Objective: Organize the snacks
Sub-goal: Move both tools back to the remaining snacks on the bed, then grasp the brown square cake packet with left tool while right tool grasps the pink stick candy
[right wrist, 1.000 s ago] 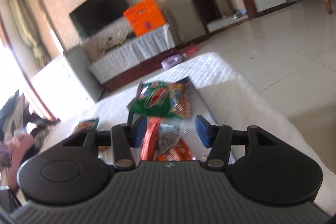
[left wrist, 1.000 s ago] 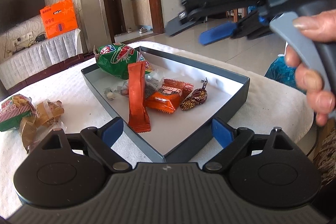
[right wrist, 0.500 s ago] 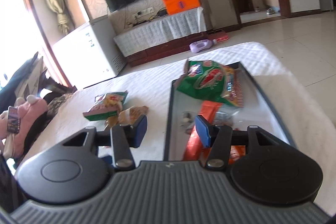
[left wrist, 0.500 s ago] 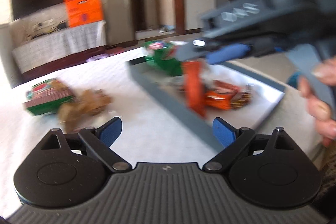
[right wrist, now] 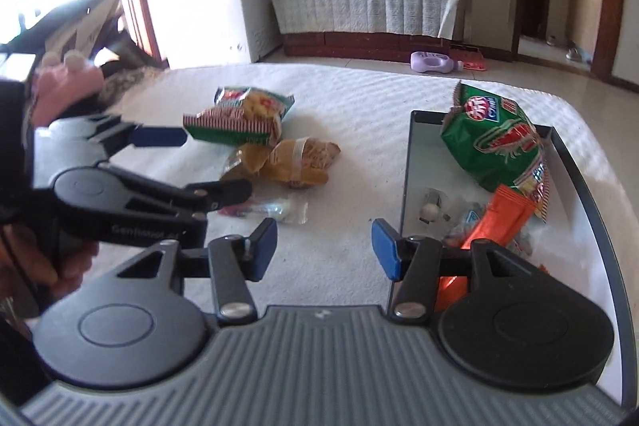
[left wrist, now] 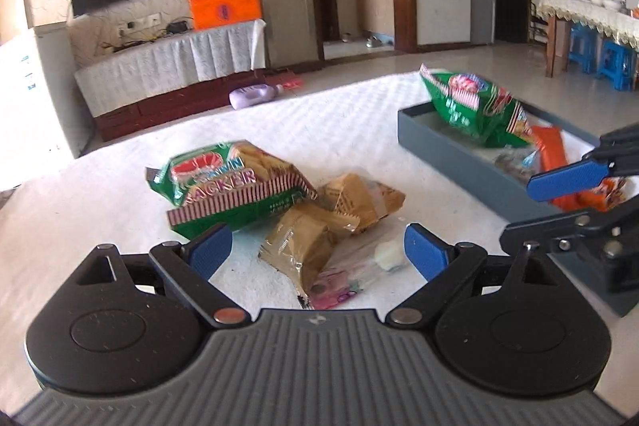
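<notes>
Left tool (left wrist: 317, 248): I held it wide, empty, over brown packets (left wrist: 315, 226).
Right tool (right wrist: 323, 244): wide, empty, beside tray (right wrist: 407, 162).
Cracker bag (left wrist: 231, 186): on table (left wrist: 339, 130).

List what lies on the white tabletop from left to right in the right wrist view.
Left gripper → green cracker bag → brown wrapped snacks → grey tray → green chip bag, in the tray.

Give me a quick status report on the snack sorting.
Left gripper open over brown pastry packs. Right gripper open, empty, beside grey tray. Green cracker bag still outside. Nothing blocking.
</notes>
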`<state>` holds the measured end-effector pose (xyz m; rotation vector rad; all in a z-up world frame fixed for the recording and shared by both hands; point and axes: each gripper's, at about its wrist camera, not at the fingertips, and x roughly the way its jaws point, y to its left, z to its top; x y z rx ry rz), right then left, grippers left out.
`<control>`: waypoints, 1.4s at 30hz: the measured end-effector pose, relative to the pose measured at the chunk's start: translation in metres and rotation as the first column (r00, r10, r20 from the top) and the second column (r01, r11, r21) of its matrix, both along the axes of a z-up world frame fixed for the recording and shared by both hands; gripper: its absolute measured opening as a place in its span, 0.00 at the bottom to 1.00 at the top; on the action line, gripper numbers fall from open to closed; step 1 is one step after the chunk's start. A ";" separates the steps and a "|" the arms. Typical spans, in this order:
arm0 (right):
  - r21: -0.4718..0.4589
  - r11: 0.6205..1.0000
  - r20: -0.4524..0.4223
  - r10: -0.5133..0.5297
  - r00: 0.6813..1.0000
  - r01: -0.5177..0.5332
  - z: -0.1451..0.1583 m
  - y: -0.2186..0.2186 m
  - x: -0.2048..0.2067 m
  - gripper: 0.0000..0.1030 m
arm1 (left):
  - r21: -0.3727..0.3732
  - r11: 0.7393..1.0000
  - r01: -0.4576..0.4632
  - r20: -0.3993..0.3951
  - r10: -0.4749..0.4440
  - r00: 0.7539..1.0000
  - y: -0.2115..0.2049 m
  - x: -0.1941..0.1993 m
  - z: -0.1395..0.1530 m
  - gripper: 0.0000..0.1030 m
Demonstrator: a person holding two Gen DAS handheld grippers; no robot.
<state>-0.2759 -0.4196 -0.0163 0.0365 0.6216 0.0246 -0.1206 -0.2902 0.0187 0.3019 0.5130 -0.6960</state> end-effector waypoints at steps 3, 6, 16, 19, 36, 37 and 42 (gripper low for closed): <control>-0.050 0.998 -0.028 0.024 0.999 -0.025 -0.004 0.002 0.009 0.54 | 0.008 1.000 0.013 -0.021 -0.013 1.000 -0.005 0.015 -0.009 0.93; -0.086 0.995 -0.046 0.053 0.998 -0.057 -0.008 0.004 0.017 0.63 | 0.011 1.000 0.018 -0.036 -0.017 0.999 -0.010 0.026 -0.019 0.93; -0.149 0.973 -0.107 0.163 0.981 -0.178 -0.016 0.025 0.039 0.64 | -0.022 1.000 -0.013 -0.135 0.010 0.991 0.002 0.051 -0.021 0.60; -0.175 0.967 -0.123 0.165 0.979 -0.185 -0.017 0.033 0.044 0.64 | -0.002 0.999 -0.049 -0.139 0.048 0.989 0.010 0.050 -0.020 0.58; -0.084 0.930 -0.235 0.331 0.914 -0.359 -0.019 0.068 0.067 0.81 | -0.006 0.996 -0.092 -0.130 0.090 0.987 0.027 0.047 -0.009 0.55; -0.092 0.906 -0.239 0.383 0.892 -0.414 -0.015 0.075 0.061 0.81 | -0.002 0.996 -0.091 -0.126 0.090 0.988 0.028 0.047 -0.007 0.55; -0.208 0.887 -0.218 0.370 0.903 -0.413 -0.004 0.079 0.051 0.81 | 0.013 0.995 -0.101 -0.118 0.102 0.988 0.032 0.049 -0.004 0.55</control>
